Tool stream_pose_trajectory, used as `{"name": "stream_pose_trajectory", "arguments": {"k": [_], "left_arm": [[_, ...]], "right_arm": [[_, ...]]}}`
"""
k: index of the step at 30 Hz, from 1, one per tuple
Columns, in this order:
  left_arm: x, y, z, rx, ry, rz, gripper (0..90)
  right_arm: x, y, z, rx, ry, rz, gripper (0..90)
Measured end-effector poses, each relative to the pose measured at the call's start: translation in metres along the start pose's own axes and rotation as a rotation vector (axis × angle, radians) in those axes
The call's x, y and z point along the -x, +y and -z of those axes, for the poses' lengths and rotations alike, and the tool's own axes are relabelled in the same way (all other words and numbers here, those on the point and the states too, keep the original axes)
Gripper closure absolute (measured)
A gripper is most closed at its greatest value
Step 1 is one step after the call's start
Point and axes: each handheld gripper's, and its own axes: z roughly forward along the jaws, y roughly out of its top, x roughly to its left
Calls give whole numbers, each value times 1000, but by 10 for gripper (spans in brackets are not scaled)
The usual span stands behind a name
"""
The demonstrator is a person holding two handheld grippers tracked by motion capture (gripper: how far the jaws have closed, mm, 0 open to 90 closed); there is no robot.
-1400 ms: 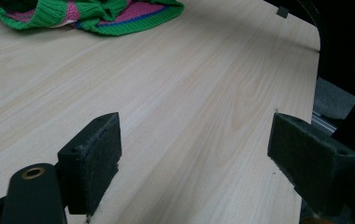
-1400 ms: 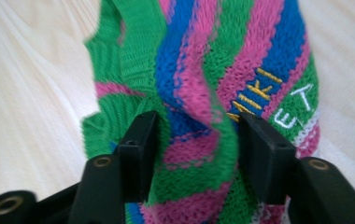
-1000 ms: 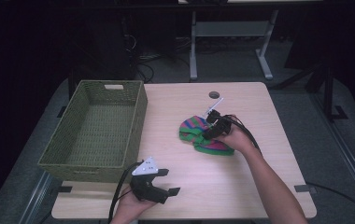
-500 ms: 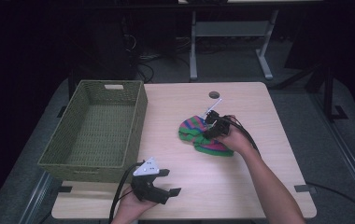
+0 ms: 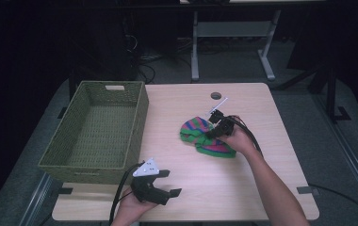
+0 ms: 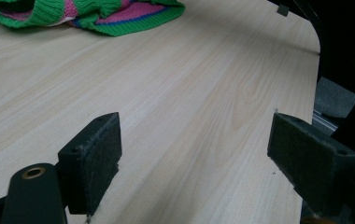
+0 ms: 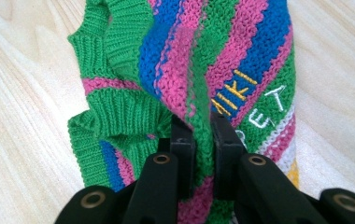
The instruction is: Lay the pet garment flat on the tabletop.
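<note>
- Knitted wool in green, pink and blue stripes makes up the small sweater (image 5: 204, 136), which lies on the wooden table (image 5: 262, 188) just right of the high view's centre, well apart from the basket.
- In the right gripper view the sweater (image 7: 203, 60) runs from the top edge down to the jaws, with yellow and white stitched letters at centre right.
- The right gripper (image 5: 215, 126) sits on the sweater's upper right part in the high view; its jaws have just been closing, and in the right gripper view they pinch a raised green ridge of the knit between their pads (image 7: 202, 140).
- Against the earlier high-view frames, the fabric looks slightly more bunched under the jaws; the hand itself sits at the same spot.
- The left gripper (image 5: 165, 186) rests near the table's front edge, at the lower centre-left of the high view, unchanged from the earlier frames.
- Its jaws stand wide apart over bare wood in the left gripper view (image 6: 194, 158), with nothing between them; the sweater's hem (image 6: 96, 16) shows in that view's upper left.
- The green woven basket (image 5: 134, 127) fills the left of the high view, in the same place as before.
</note>
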Motion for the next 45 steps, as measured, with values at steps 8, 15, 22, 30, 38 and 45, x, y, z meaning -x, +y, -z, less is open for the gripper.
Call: {"name": "stream_pose_trajectory", "arguments": {"k": [8,15,22,30,38,45], "left_arm": [[-1,0,2,8,4,1,174],[-1,0,2,7,3,2,175],[-2,-1,2,9,6,8,175],[-1,-1,2,10,8,6,175],[-2,-1,2,13,7,7,175],[-2,-1,2,12,7,9,174]], "right_arm": [[-3,-2,9,22,2,6,820],[-2,-4,17,41,12,11,820],[0,-6,31,83,21,4,820],[0,-8,50,123,34,-13,820],[-4,-10,74,183,43,-10,820],[-11,-11,92,214,49,2,820]]}}
